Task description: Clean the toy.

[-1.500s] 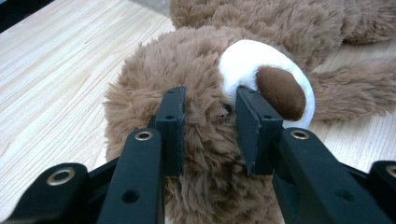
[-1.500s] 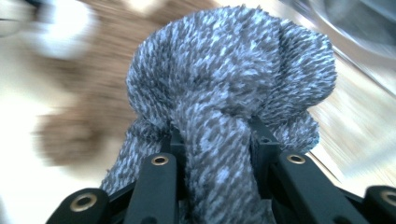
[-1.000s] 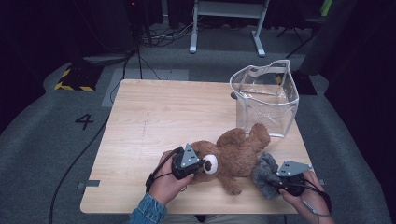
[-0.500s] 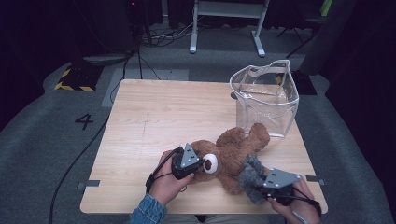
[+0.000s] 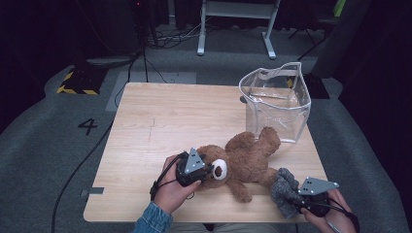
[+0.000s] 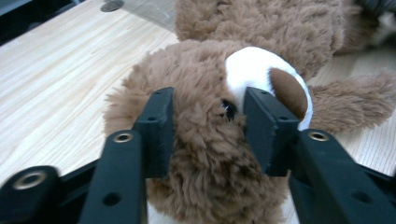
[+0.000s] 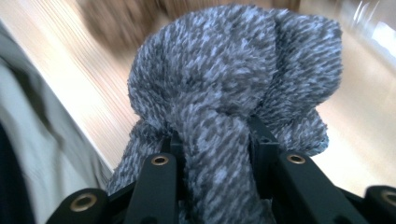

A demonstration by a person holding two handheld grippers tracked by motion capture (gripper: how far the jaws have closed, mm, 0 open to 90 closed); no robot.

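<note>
Nearest to us, at the table's (image 5: 145,145) front right edge, our right gripper (image 5: 297,198) is clamped on a grey knitted cloth (image 5: 284,190), perhaps a sock or mitten; in the right gripper view the cloth (image 7: 233,93) bulges out past the jaws in soft folds. We judge it light, limp and easily crushed, so it will sag and swing from wherever we hold it, and a grip on a thick bunched fold, as now, looks safest. To the left, our left gripper (image 5: 206,172) sits at the head of a brown teddy bear (image 5: 243,162) lying near the front middle of the table. Its jaws have just been opening; in the left gripper view they stand on either side of the bear's head (image 6: 210,140), beside the white muzzle, with the fur between them but seemingly no longer squeezed. The bear looks soft, springy and light, not fragile; the head or a limb gives plenty to pinch. Farther back right stands a clear plastic pouch (image 5: 277,102), open at the top, thin-walled and likely to tip or buckle. On the floor beyond the table's left side a "4" (image 5: 88,126) is marked; we read no brand or label.
</note>
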